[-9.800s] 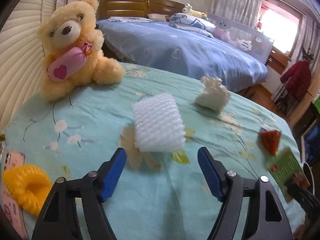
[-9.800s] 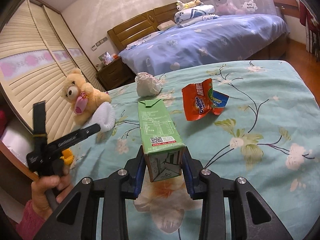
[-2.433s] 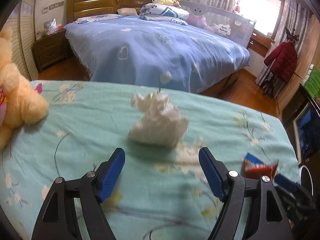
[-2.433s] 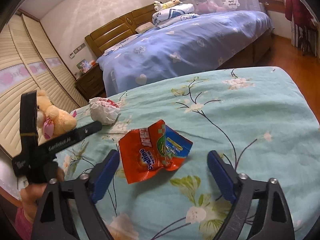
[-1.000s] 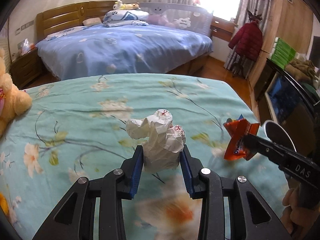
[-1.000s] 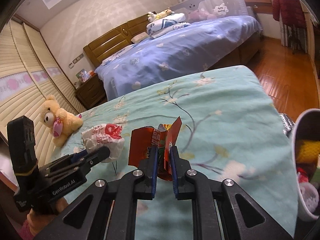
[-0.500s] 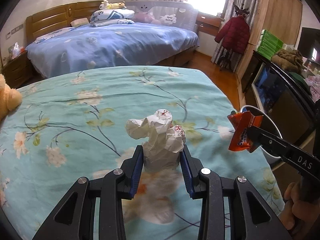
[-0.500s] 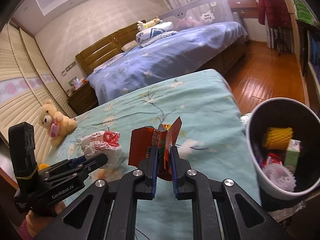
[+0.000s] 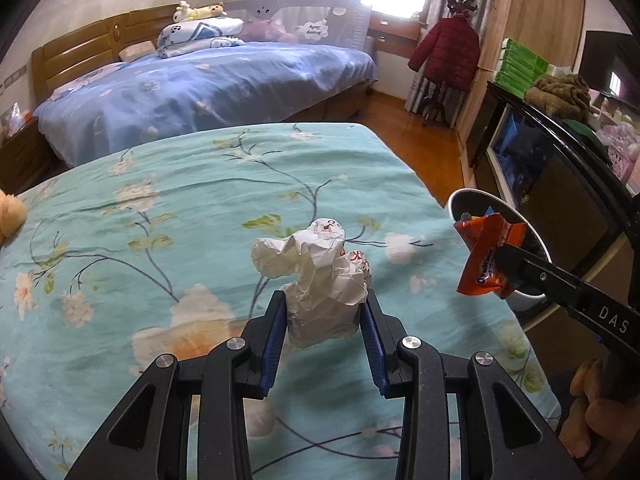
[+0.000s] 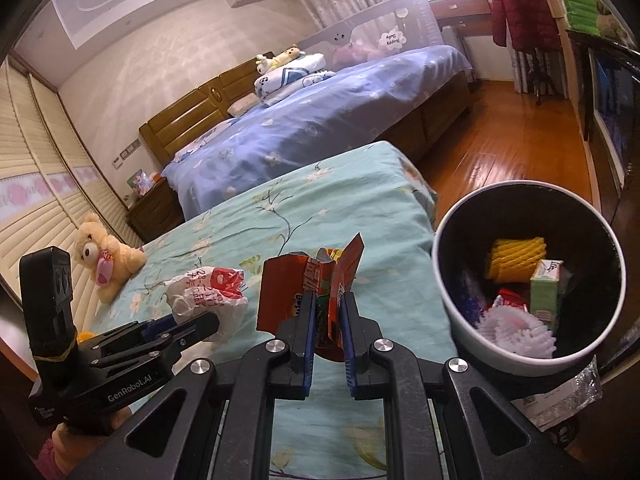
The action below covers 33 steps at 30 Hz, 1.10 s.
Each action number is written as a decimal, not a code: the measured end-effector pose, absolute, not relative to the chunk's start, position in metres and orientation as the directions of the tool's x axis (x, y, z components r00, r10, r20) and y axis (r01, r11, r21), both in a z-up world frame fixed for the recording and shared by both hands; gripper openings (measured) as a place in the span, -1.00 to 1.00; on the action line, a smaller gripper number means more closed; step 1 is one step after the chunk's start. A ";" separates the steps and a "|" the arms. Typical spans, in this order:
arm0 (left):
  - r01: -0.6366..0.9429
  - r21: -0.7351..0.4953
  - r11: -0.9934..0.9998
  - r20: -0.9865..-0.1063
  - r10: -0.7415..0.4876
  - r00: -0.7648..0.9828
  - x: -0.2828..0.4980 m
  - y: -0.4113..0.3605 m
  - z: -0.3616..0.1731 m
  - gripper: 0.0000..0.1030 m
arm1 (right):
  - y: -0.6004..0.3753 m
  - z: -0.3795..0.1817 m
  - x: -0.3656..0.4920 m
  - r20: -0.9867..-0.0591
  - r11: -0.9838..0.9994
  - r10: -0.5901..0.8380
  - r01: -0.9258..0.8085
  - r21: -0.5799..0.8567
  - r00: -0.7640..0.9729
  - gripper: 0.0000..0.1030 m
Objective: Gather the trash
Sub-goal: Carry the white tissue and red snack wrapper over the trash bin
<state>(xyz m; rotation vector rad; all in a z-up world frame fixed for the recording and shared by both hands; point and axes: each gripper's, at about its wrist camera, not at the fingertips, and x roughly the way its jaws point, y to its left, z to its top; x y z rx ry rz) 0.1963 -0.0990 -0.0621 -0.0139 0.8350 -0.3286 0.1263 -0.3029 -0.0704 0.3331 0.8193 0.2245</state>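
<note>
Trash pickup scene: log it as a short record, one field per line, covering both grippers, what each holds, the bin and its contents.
left gripper: shut on crumpled paper wad, held above the floral bedspread
right gripper: shut on orange snack wrapper
trash bin: beside the bed's edge, open top, to the right of both grippers
bin contents: yellow foam net, green carton, white foam net, other bits unclear
left on bed: teddy bear
trash released yet: no
</note>
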 end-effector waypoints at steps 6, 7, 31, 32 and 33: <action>0.309 -0.122 0.943 -0.724 -0.298 0.622 0.197 -0.115 -0.061 -0.32 | -0.316 -0.069 0.124 -0.673 0.926 0.305 -0.045 0.374 0.674 -0.77; 0.313 -0.121 0.942 -0.724 -0.299 0.622 0.197 -0.117 -0.061 -0.32 | -0.318 -0.069 0.123 -0.673 0.926 0.302 -0.041 0.375 0.675 -0.77; 0.394 -0.118 0.912 -0.722 -0.350 0.596 0.204 -0.162 -0.057 -0.32 | -0.365 -0.071 0.114 -0.682 0.928 0.237 0.048 0.370 0.692 -0.77; 0.397 -0.118 0.910 -0.723 -0.353 0.594 0.205 -0.164 -0.057 -0.32 | -0.367 -0.071 0.114 -0.684 0.928 0.233 0.052 0.369 0.691 -0.77; 0.400 -0.118 0.909 -0.723 -0.355 0.592 0.206 -0.166 -0.058 -0.32 | -0.369 -0.072 0.114 -0.686 0.928 0.230 0.056 0.367 0.691 -0.77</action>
